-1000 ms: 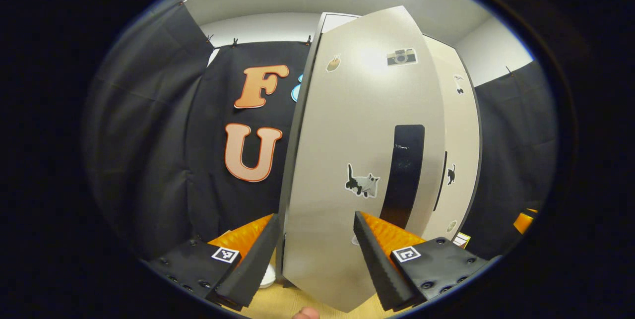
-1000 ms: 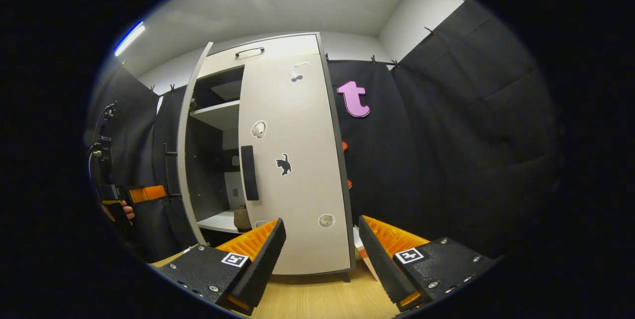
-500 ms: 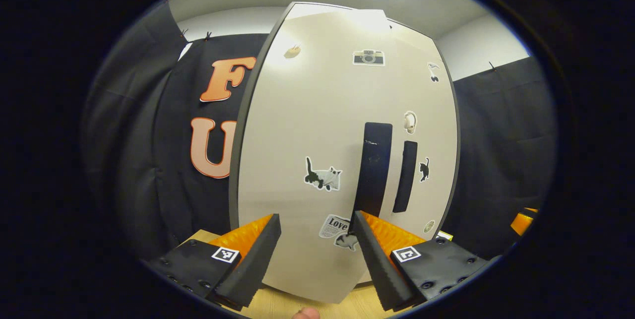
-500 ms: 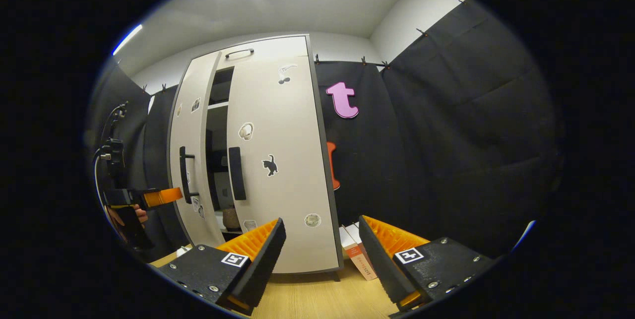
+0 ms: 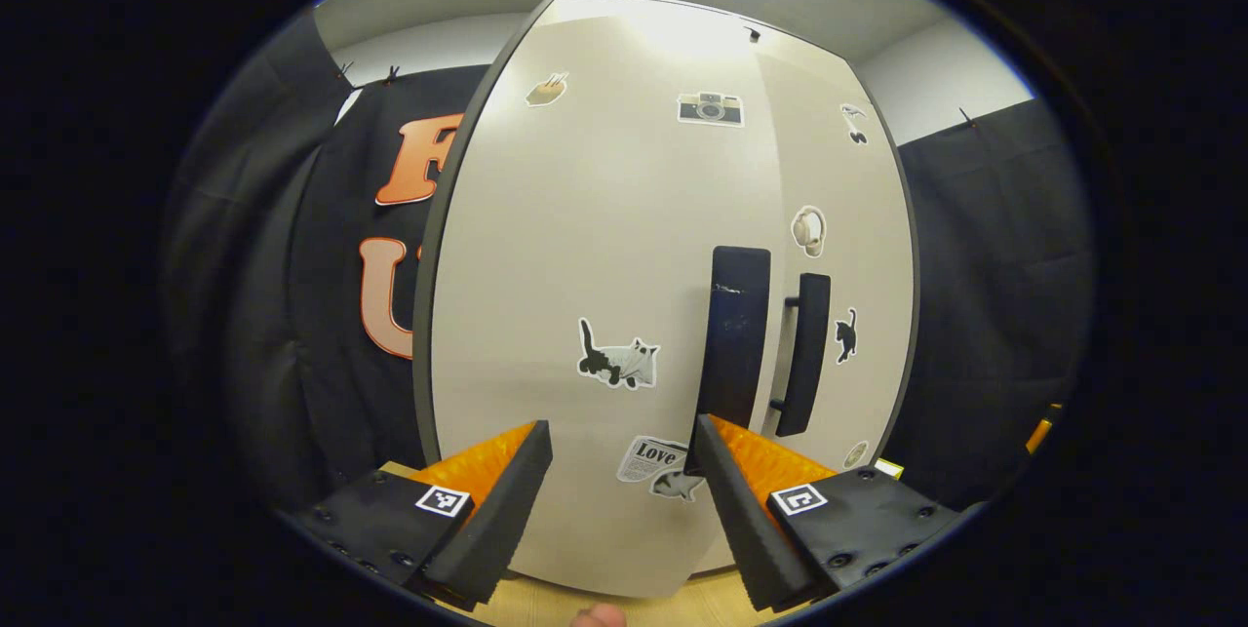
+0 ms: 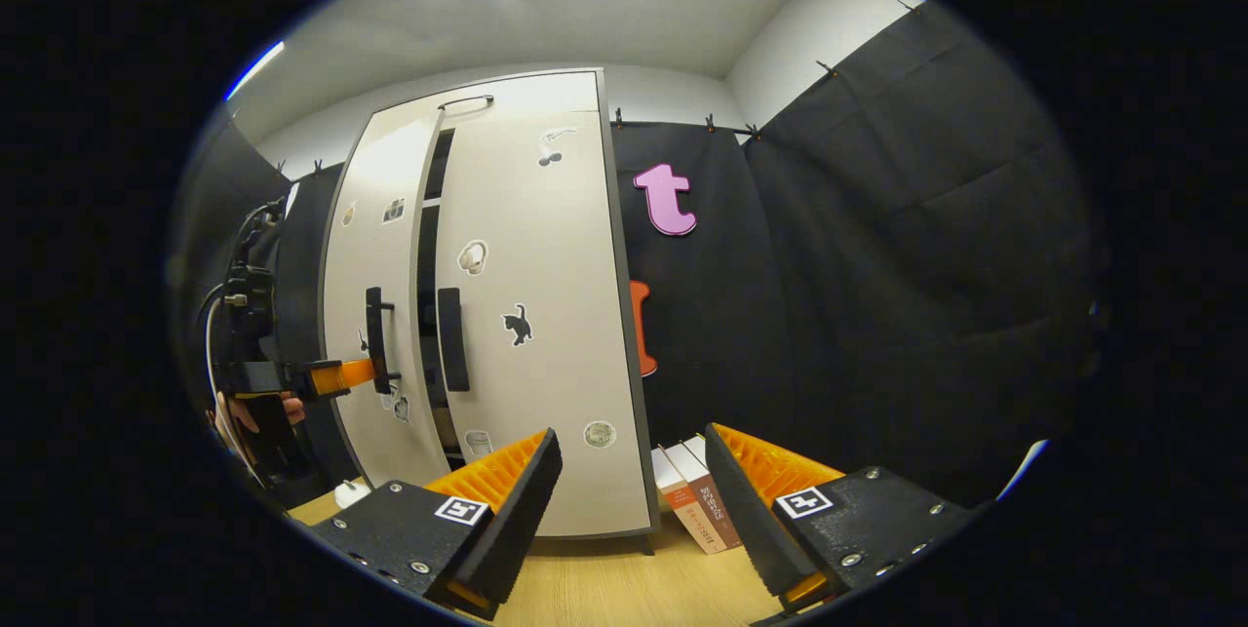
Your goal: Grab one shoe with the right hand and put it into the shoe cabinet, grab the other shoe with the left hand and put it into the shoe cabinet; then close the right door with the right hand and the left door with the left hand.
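Observation:
The shoe cabinet (image 6: pixel 531 247) stands tall with pale doors and stickers. Its right door (image 6: pixel 536 334) is shut. In the right gripper view a narrow dark gap (image 6: pixel 427 295) remains beside the left door (image 6: pixel 366 266), and I cannot make out the shoes through it. In the left gripper view the left door (image 5: pixel 585 247) is close in front, with its black handle (image 5: pixel 736 334) just above my right finger. My left gripper (image 5: pixel 619 500) is open with nothing between its fingers; farther off, the left gripper (image 6: pixel 331 378) touches the door near its handle (image 6: pixel 375 339). My right gripper (image 6: pixel 629 510) is open, back from the cabinet.
Several books (image 6: pixel 697 500) lean against the cabinet's right side on the wooden floor (image 6: pixel 604 588). A small white object (image 6: pixel 351 492) lies at the cabinet's left foot. A hand (image 6: pixel 258 408) holds the left gripper. Black cloth walls surround the cabinet.
The left door has swung from wide open to almost shut, with my left gripper following it. The dark gap has narrowed to a slit. My right gripper has hardly moved.

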